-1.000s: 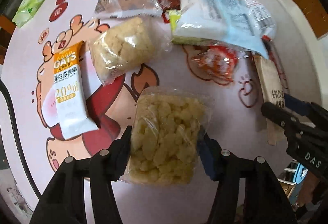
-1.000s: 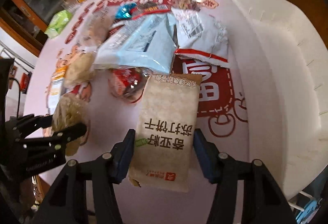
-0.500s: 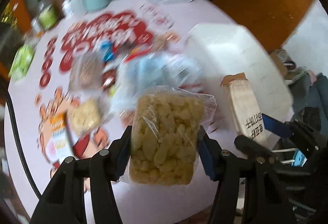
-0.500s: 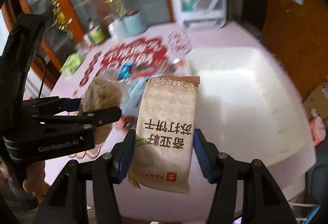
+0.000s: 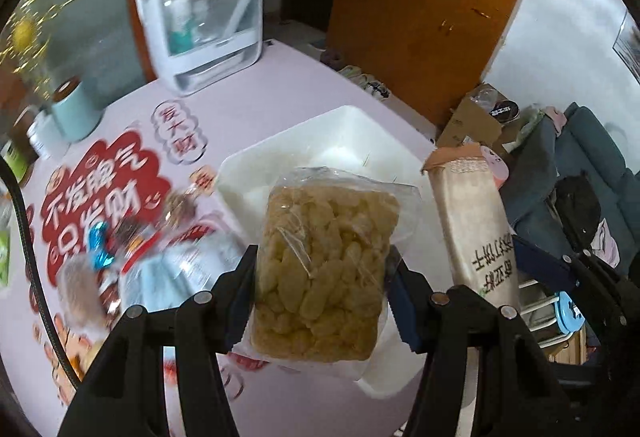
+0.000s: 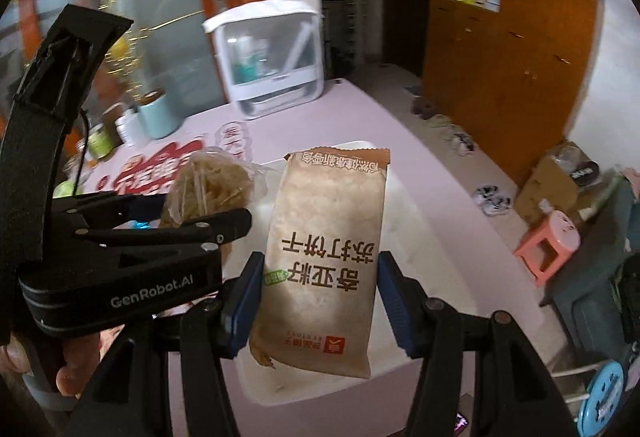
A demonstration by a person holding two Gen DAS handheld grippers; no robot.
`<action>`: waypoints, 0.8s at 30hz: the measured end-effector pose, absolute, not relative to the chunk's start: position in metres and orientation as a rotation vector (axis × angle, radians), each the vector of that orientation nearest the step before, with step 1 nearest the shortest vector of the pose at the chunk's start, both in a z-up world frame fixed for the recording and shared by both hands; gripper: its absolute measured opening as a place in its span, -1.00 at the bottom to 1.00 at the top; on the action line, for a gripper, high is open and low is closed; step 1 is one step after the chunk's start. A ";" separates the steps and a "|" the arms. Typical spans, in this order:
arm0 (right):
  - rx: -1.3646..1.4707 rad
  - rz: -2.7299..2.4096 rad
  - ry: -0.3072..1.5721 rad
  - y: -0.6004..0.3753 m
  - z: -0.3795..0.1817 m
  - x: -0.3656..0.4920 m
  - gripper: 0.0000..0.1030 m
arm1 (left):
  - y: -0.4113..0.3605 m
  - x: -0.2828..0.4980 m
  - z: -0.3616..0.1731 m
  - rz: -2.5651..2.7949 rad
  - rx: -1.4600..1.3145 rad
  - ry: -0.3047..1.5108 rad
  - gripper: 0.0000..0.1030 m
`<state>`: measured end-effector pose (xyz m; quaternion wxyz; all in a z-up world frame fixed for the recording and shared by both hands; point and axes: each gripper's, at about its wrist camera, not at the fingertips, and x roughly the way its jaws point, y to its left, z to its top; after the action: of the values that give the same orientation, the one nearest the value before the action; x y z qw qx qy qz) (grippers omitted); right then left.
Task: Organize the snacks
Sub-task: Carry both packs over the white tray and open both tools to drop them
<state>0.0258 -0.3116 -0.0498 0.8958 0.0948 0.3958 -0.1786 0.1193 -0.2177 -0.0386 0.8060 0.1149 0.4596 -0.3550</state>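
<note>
My left gripper (image 5: pixel 320 277) is shut on a clear bag of yellow puffed rice cake (image 5: pixel 324 273) and holds it in the air above the near edge of the white bin (image 5: pixel 320 141). My right gripper (image 6: pixel 320 289) is shut on a brown cracker packet (image 6: pixel 324 257), held upright over the same white bin (image 6: pixel 404 221). The cracker packet (image 5: pixel 476 233) shows to the right in the left wrist view. The left gripper with the rice cake bag (image 6: pixel 208 189) shows at the left in the right wrist view.
Other snacks (image 5: pixel 160 265) lie blurred on the pink table (image 5: pixel 248 89) left of the bin. A white cabinet-like box (image 5: pixel 200 21) and a teal cup (image 5: pixel 76 113) stand at the table's far side. A pink stool (image 6: pixel 548 241) is on the floor to the right.
Both grippers have lifted their packets off the table and swung right, so both packets now hang over the white bin. The snack pile has dropped to the lower left.
</note>
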 end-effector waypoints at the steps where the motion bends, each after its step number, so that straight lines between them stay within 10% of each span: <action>1: 0.200 -0.395 0.831 -0.318 -0.054 0.029 0.10 | -0.227 0.122 -0.040 -0.762 0.253 0.979 0.13; 16: 0.244 -0.473 0.952 -0.342 -0.099 0.042 0.12 | -0.294 0.149 -0.077 -0.702 0.347 0.978 0.16; 20: 0.225 -0.475 0.950 -0.335 -0.100 0.039 0.12 | -0.291 0.148 -0.076 -0.695 0.341 0.962 0.86; 24: 0.242 -0.456 0.941 -0.329 -0.097 0.036 0.12 | -0.283 0.145 -0.072 -0.735 0.322 0.970 0.87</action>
<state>0.0359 -0.3287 -0.0973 0.8594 0.1152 0.4483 -0.2173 0.1450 -0.2834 -0.0720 0.8083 0.1506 0.4536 -0.3438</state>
